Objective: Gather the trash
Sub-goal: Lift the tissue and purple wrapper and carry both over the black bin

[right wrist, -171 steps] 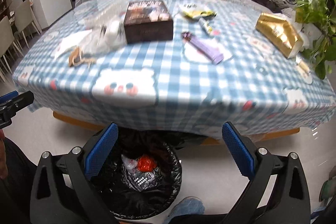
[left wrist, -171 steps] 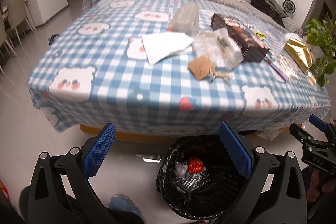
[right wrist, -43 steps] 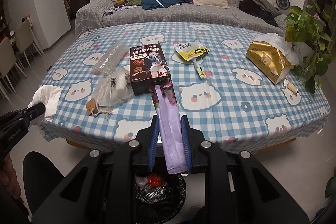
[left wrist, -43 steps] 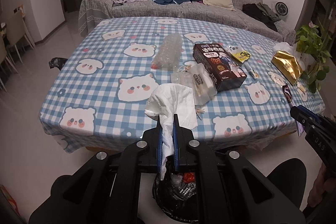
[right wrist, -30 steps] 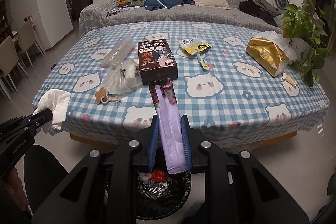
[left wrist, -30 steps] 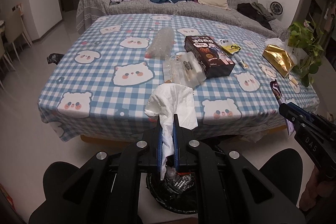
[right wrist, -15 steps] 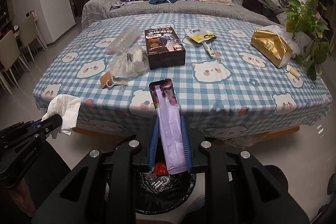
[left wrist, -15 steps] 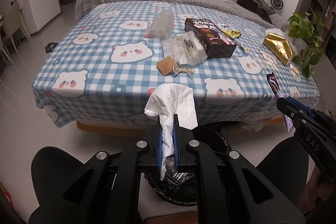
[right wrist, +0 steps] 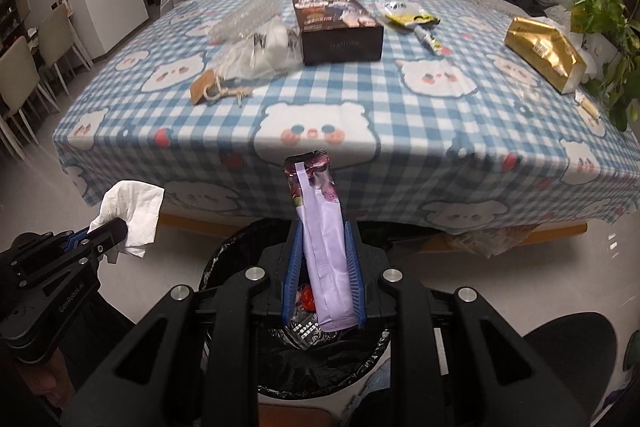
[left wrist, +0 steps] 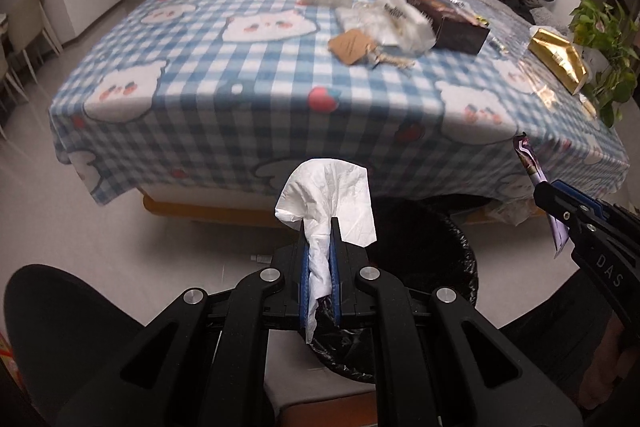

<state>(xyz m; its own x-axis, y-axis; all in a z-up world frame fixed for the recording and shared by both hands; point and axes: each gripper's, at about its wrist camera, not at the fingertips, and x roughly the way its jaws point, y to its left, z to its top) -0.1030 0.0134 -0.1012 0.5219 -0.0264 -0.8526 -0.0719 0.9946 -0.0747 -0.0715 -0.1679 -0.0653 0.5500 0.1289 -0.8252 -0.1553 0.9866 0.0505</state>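
trash in my two grippers is what counts here; my left gripper (left wrist: 319,227) is pinched tight on a crumpled white tissue (left wrist: 326,197), which stands up out of the pads and also trails down between them; my right gripper (right wrist: 323,227) is clamped on a long purple wrapper (right wrist: 320,227), its long axis running straight along the fingers, dark printed end pointing away from me toward the table, pale end hanging at the root of the pads.

the black-lined bin (right wrist: 240,251) sits on the floor just in front of the table's (right wrist: 320,99) near edge; from the right gripper it lies directly below and slightly ahead, the wrapper's lower end already over the opening, with red and printed scraps visible inside; i judge that one ready to drop as soon as the pads part.

from the left gripper the bin (left wrist: 448,251) lies below but off to the right; the tissue sits over the bin's left rim rather than its middle, so i judge the left hand needs to slide rightward before letting go, or the tissue may land on the floor; the right hand is the better placed of the two.

more trash waits on the table: a clear plastic bag (right wrist: 264,55), a dark box (right wrist: 340,27), a yellow wrapper (right wrist: 408,15).
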